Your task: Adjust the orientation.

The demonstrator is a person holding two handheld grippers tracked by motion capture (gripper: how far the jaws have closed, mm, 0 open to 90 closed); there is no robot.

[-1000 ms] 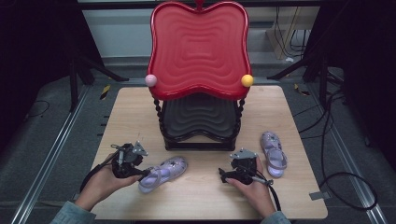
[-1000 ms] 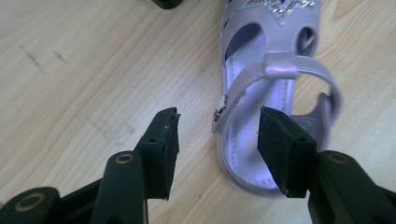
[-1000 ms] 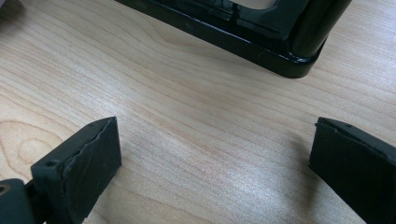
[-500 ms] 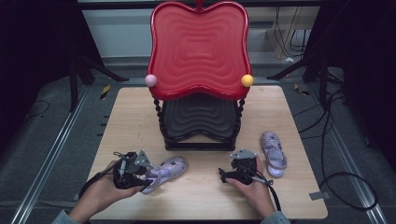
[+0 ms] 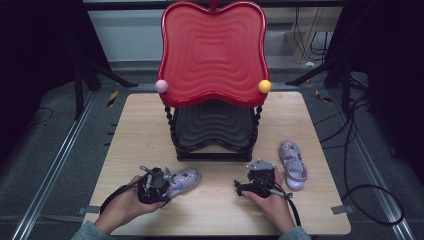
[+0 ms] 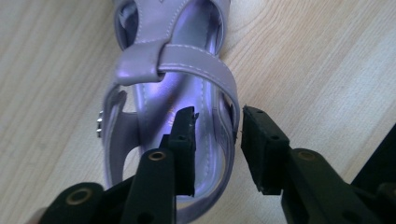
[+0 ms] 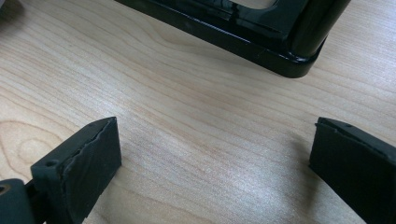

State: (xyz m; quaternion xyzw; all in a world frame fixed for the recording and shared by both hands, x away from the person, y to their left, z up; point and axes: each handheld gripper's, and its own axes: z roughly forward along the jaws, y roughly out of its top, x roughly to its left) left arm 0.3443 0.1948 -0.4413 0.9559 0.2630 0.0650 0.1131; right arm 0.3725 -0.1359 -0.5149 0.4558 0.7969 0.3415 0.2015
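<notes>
Left gripper (image 6: 217, 140) at the near sandal (image 5: 182, 180), in front of the black stand (image 5: 212, 132) and left of its middle. Jaws have just been closing; one sits inside the heel, one outside, the side wall (image 6: 229, 112) between them with a gap on the outer pad, not yet clamped. Risk: a thin, soft wall may fold or slip free on lifting. Right gripper (image 7: 212, 158) wide open, holding nothing, over bare worktop (image 7: 187, 93) before the stand. Second sandal (image 5: 292, 162) beyond, right of the stand.

Wooden table (image 5: 150, 125) with tiered stand (image 5: 212, 145), two lilac sandals (image 5: 292, 157).
</notes>
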